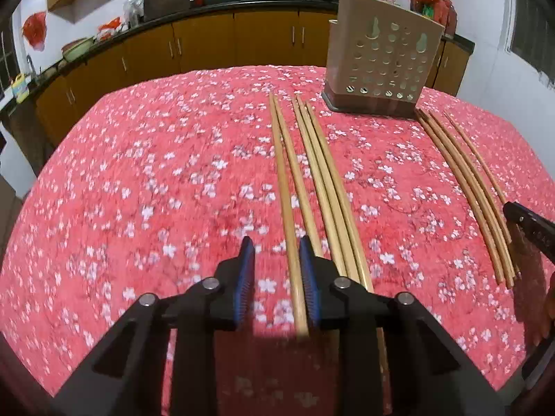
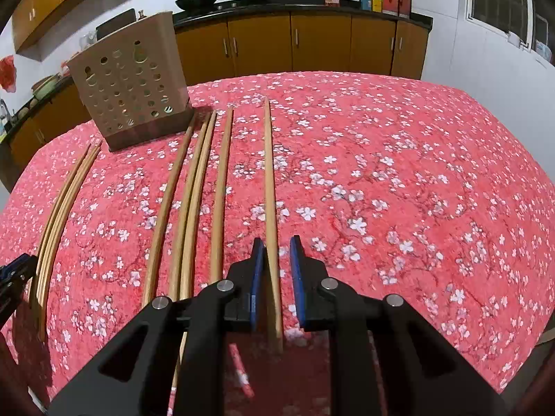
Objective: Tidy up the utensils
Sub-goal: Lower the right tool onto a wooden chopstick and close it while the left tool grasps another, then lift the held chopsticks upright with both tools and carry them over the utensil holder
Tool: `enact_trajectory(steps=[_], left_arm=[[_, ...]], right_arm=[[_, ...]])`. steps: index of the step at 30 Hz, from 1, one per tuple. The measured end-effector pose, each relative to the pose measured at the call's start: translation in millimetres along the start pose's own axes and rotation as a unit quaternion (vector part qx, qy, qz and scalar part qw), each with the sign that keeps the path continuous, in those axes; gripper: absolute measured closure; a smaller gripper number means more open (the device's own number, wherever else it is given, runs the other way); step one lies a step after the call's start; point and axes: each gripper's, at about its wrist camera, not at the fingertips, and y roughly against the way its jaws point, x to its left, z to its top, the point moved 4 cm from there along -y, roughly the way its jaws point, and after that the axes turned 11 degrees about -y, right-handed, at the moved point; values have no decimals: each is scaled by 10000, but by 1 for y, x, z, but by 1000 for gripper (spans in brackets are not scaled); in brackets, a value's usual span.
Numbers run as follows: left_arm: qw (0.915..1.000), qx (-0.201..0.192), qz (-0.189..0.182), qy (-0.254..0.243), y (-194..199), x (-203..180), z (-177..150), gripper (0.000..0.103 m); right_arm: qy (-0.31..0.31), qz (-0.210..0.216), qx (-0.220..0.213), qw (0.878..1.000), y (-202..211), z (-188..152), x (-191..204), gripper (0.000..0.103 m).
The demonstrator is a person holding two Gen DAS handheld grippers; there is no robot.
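A: Chopsticks first — where are they?

B: Flat on the counter (image 1: 145, 173), loose rows, far ends towards the holder (image 1: 381, 55). The left chopstick (image 1: 289, 222) runs between the left tongs (image 1: 275, 260); the right chopstick (image 2: 270, 190) sits between the right tongs (image 2: 277, 260).

A: Gripping?

B: Not clearly. Both pairs narrowed around one stick, a gap showing on at least one side — open, I'd say, about to pinch.

A: Why singles?

B: Probably easier to lift one thin stick than a bundle.

A: Materials?

B: Pale wood or bamboo, long, slim, tapered. Red floral cloth, soft-looking. Holder is a beige plastic box, round holes, dark base. Blue ribbed pads.
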Motion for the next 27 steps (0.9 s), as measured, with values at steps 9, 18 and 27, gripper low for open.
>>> enact_trajectory(steps=[9, 18, 27], left_arm=[[9997, 148, 146, 159, -30, 33, 30, 95], [9994, -36, -154, 304, -26, 48, 20, 94], [9993, -40, -167, 321, -17, 46, 11, 94]], right_arm=[[-135, 72, 120, 9998, -18, 23, -6, 95], [-171, 16, 65, 9998, -30, 34, -13, 95], [-160, 34, 64, 9998, -24, 29, -14, 95]])
